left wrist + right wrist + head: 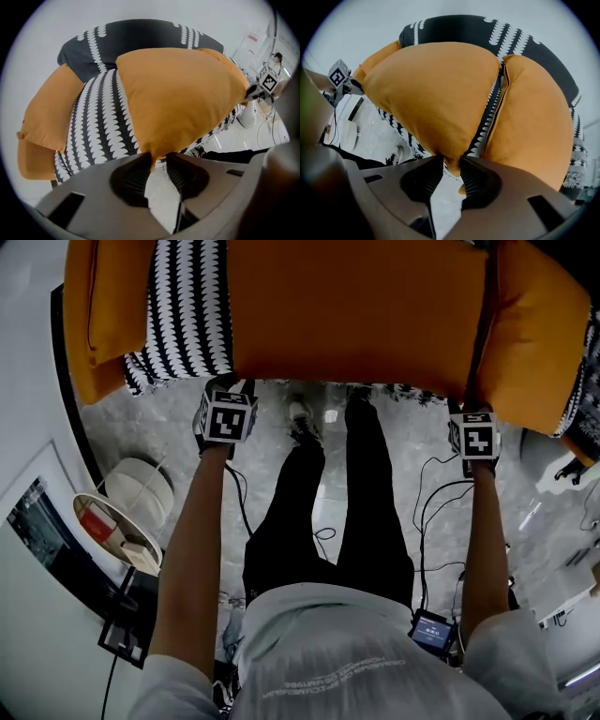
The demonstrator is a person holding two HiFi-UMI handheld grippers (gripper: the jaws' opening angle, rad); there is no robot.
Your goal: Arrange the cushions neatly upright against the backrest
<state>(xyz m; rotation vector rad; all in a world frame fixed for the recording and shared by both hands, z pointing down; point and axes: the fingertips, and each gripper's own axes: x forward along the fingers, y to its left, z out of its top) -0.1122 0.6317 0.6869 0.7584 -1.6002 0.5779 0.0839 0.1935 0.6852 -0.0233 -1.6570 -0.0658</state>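
Orange fabric cushion (356, 310), big and plump, lies across the front of the black-and-white patterned armchair (187, 296), between two orange side cushions (103, 324). It seems held by both near corners for swinging up against the backrest. The left gripper (159, 159) has its fingers (136, 176) clenched on one corner, and the right gripper (451, 161) pinches the other.

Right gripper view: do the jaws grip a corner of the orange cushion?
Yes, the orange cushion has one corner pinched between them.
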